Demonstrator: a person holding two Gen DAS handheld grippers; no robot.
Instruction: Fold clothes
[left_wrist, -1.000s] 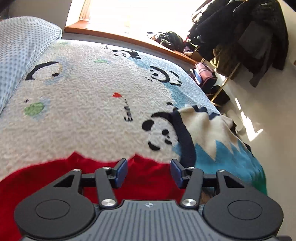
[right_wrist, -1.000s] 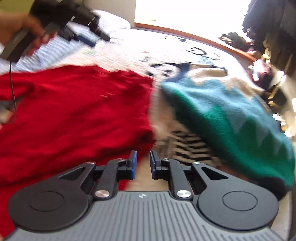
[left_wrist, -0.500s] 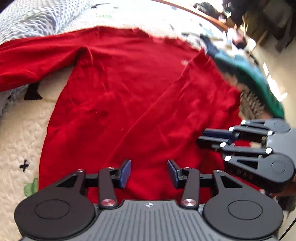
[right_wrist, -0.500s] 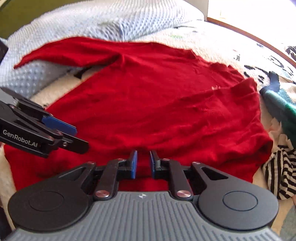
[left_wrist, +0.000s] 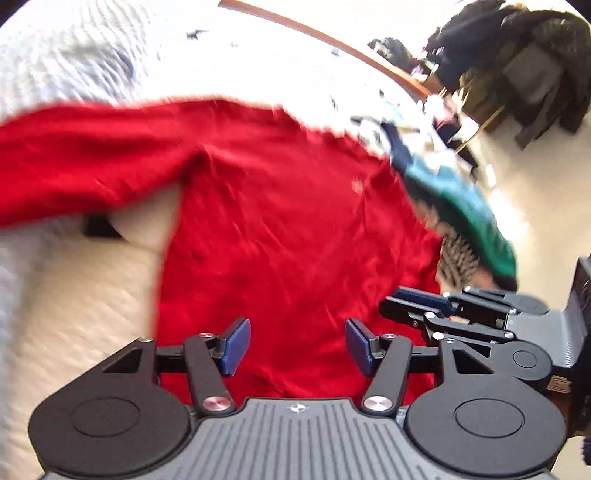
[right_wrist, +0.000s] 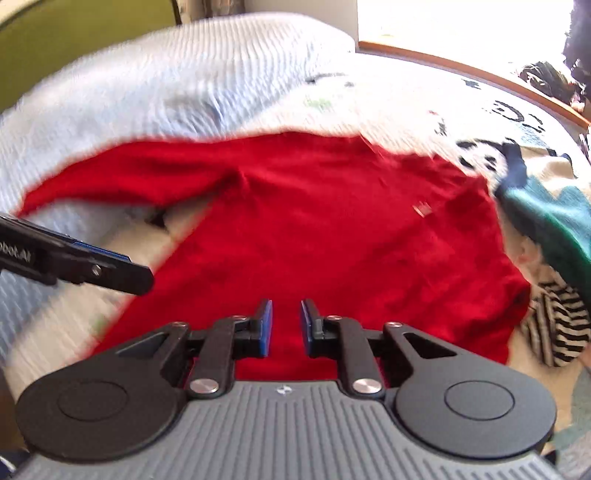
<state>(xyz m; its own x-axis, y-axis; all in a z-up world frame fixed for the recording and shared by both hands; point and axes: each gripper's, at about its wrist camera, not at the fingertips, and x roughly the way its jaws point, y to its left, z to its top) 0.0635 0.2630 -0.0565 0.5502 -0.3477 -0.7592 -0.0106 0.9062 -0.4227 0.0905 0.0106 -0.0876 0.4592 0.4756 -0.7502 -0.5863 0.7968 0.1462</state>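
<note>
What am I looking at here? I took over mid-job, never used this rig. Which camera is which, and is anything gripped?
No robot arm: a person carries a two-finger gripper in each hand, each with a fisheye camera looking along its fingers. The left view shows the left gripper, jaws opening; the right view shows the right gripper, jaws opening from a narrow gap. Neither holds anything. Below both, a red sweater lies spread on a panda-print bedspread, one sleeve reaching onto the pillow. A teal patterned sweater and striped garment wait beside it.

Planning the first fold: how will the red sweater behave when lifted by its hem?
The red sweater is probably floppy: it lies creased. Its sleeve would likely trail. The knit looks grippy, not slippery.
</note>
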